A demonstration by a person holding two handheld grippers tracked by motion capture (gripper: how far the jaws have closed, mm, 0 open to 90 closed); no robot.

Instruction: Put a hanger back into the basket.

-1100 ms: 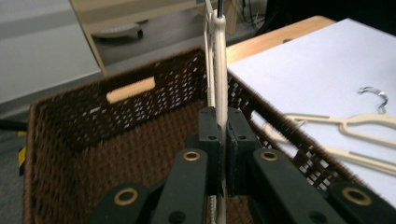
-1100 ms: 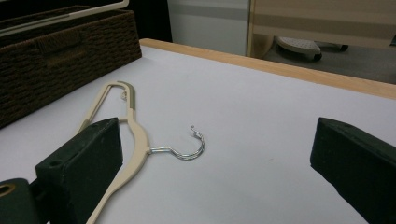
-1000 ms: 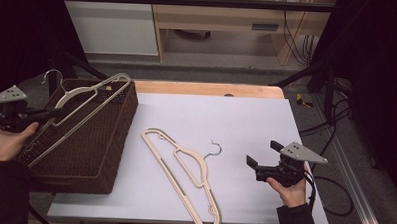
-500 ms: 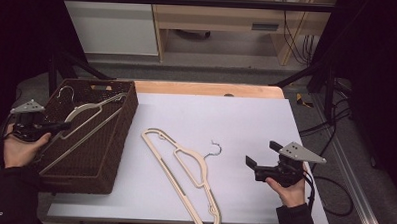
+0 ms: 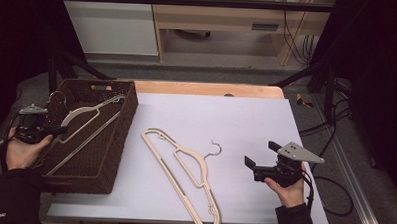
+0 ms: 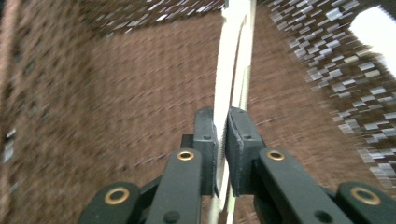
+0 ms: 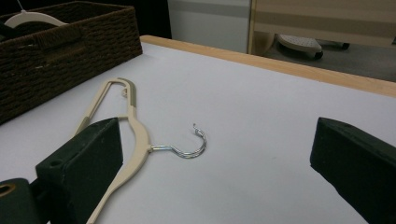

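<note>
Hanger (image 6: 232,70) clamped in left tongs (image 6: 222,154): lower flat into basket (image 5: 116,154) below, then release. Right tongs (image 7: 210,172) wide open, empty.

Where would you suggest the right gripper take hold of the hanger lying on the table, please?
Probably the neck where the metal hook joins the hanger: it is the narrowest part and points toward the open right gripper, so come in from that side, jaws straddling it.

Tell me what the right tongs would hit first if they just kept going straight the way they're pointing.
Probably the metal hook of the cream hanger lying on the white table. The right tongs are open and aimed at it; their height above the table is unclear, so they might pass just over it.
</note>
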